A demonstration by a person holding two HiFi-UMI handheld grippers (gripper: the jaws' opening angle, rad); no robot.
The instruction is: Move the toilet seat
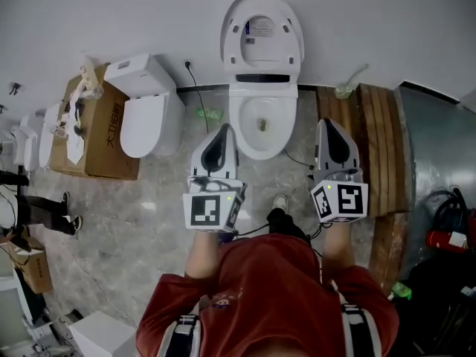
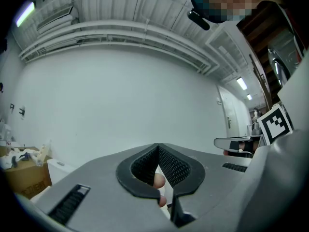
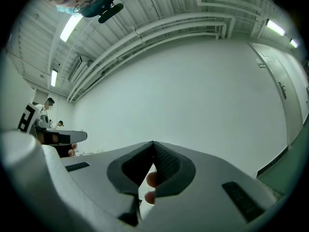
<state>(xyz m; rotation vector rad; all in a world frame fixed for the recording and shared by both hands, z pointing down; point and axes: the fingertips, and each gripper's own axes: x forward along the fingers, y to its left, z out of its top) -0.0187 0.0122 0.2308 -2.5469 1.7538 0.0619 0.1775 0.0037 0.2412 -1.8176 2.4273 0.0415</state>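
The person's red shirt [image 1: 260, 288] fills the bottom of the head view. Just above it the person holds out two tools. The left tool [image 1: 224, 131] is at the middle left of the frame. The right tool [image 1: 328, 123] is at the middle right. Both point up the frame, toward the wall [image 1: 111, 13]. Each tool is pressed together at the tip, and nothing is pinched in either one.

Past the tips, on the grey floor [image 1: 149, 214], is the open bowl [image 1: 249, 129]. It sits between the two tools, just beside the tip of the left one. The right tool is farther off to the side. A second toilet [image 1: 145, 114] and a box [image 1: 104, 140] are at the left. Some planks [image 1: 379, 147] are at the right.

Farther on, at the top middle of the frame, is the seat [image 1: 290, 47]. It seems to stand up, leaning back by the wall. The toilet runs straight up the frame, and the seat's hinge goes across, from left to right.

So the seat lies ahead of both tools, past the bowl, and the left tool is nearer to it. I think the next move is to reach over the bowl to the seat's top edge. A shut tool can push the seat, but it must spread to hold it.
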